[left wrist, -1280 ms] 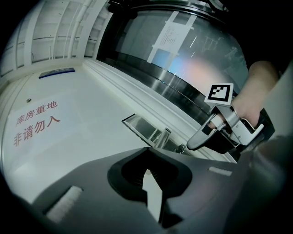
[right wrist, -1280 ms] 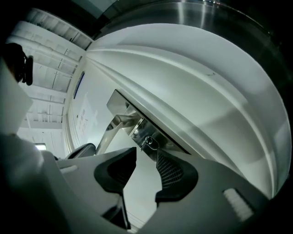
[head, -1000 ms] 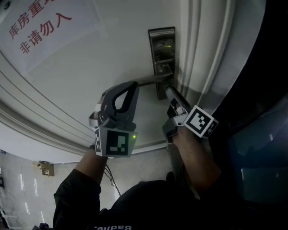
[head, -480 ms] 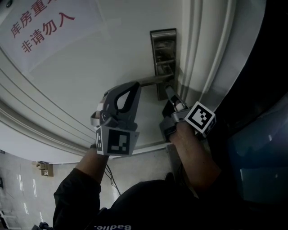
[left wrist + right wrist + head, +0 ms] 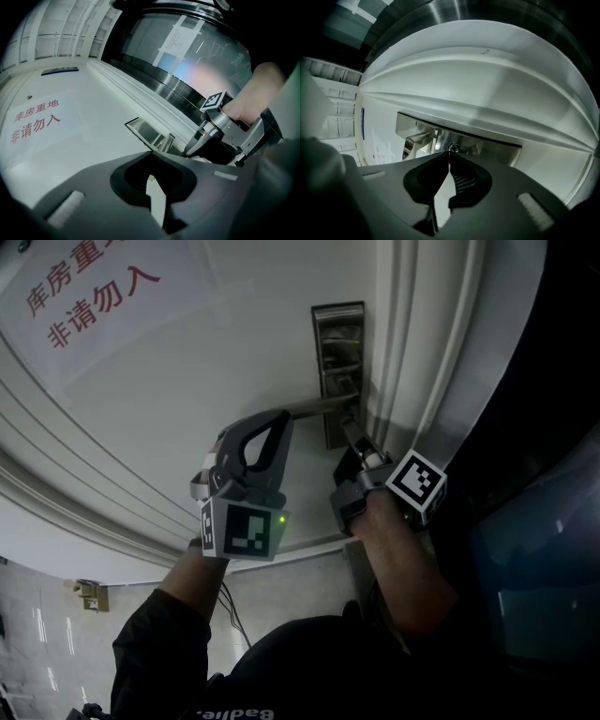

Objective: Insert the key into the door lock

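Far left: a red-lettered sign (image 5: pixel 89 287) on the white door (image 5: pixel 234 362).

Next, left tongs (image 5: pixel 283 415): shut tip to tip, gripping nothing, held level just by the free end of the lever (image 5: pixel 319 407). Touching it or merely beside it: cannot tell. Seems parked there, perhaps steadying the lever.

Right of that, the steel plate (image 5: pixel 337 334) carrying the lever, near the door's edge.

Below the lever, right tongs (image 5: pixel 350 427), aimed squarely at the plate, with tips right up against the keyhole (image 5: pixel 453 149). Closing at this moment, almost tip to tip. No key plainly visible between them. Possibly a thin blade pinched edge-on, but too small and dark to confirm.

Judged step: working at the lock itself, pinching the key at the keyhole. Late in the task rather than early.

Key's place: not made out in any view. Most likely at the right tongs' tips or already partly in the cylinder.

Next move, as a guess: secure a firm pinch, stay square to the plate, then push straight in. Worth watching for a slip off the thin metal or a skewed, jammed entry.
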